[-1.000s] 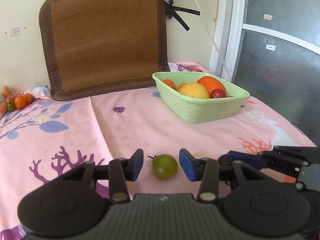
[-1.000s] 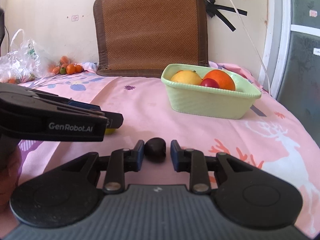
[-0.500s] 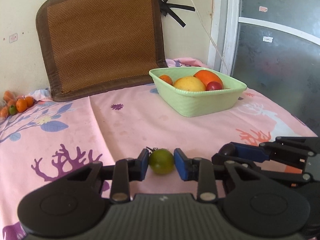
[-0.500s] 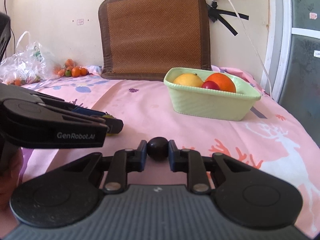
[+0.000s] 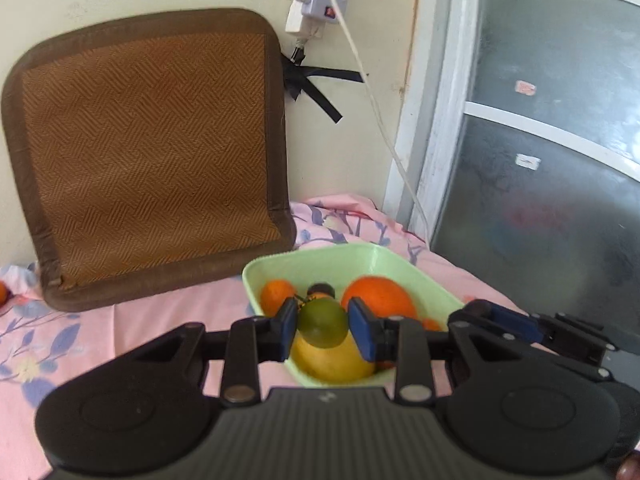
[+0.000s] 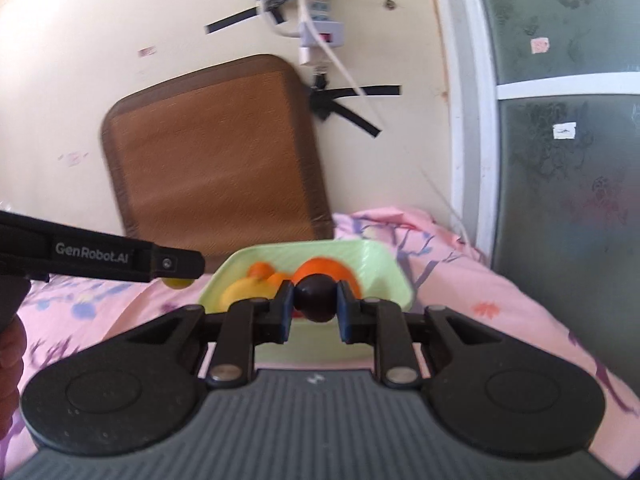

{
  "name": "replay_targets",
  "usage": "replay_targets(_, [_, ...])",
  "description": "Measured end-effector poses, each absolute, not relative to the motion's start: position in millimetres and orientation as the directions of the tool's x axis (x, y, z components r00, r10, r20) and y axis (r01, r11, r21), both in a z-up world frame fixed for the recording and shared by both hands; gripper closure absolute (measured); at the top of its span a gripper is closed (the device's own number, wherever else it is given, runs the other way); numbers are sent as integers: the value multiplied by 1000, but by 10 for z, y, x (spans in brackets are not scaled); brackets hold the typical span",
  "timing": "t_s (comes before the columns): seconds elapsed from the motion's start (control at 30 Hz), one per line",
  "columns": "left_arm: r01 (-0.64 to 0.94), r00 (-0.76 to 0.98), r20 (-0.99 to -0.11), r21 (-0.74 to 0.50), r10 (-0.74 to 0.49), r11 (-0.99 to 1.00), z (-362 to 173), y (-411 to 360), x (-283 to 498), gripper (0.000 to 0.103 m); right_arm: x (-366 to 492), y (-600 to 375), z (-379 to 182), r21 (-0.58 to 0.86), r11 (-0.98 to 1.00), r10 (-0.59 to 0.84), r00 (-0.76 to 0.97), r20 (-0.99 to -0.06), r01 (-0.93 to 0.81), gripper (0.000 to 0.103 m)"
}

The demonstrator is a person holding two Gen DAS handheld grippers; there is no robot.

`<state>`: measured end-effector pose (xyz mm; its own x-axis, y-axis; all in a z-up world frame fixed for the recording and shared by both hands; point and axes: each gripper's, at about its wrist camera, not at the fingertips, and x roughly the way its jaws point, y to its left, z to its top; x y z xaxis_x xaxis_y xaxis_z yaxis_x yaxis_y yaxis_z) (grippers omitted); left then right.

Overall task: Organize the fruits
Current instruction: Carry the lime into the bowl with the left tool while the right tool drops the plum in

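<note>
A: What has the left gripper point(image 5: 323, 327) got?
B: A green fruit point(image 5: 323, 322), pinched between its blue pads point(image 5: 289, 329) at the centre of the left view. It sits in front of the green bowl point(image 5: 372, 258), lower middle of the frame.

A: And the right gripper point(image 6: 313, 311)?
B: Its jaws are clamped on a dark fruit point(image 6: 315, 297), centre of the right view, also over the bowl point(image 6: 378, 258).

A: What lies in the bowl?
B: In the left view, an orange point(image 5: 378, 297) to the right, a smaller orange fruit point(image 5: 276, 295) to the left and a yellow fruit point(image 5: 332, 362) at the near edge, partly behind the green one.

A: Anything else around?
B: The bowl stands on a pink cloth point(image 5: 168, 312). A brown mat point(image 5: 148, 152) leans on the wall in the upper left. A white cable point(image 5: 376, 108) hangs down the wall right of it. The left gripper shows as a black bar at the left edge of the right view.
</note>
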<state>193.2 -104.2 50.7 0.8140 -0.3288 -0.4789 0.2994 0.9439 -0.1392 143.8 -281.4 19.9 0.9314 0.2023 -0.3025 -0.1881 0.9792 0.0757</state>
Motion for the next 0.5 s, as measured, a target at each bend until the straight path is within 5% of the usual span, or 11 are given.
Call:
replay_targets(0.3, [272,774,-554,-149,-308,951,328,-1248,2687,72,1992,-2921,62,68,984,180,923,-340,-166,77])
replay_targets(0.4, [264,767,-565,-154,-305,952,261,-1282,2768,60,2025,-2951,14,92,984,175,928,-328,-153,64])
replay_targets(0.5, [258,773,-554,-168,-307,952,271,-1247,2734,60,1995,-3010,-7,114,982,181,932,-316,-152,61])
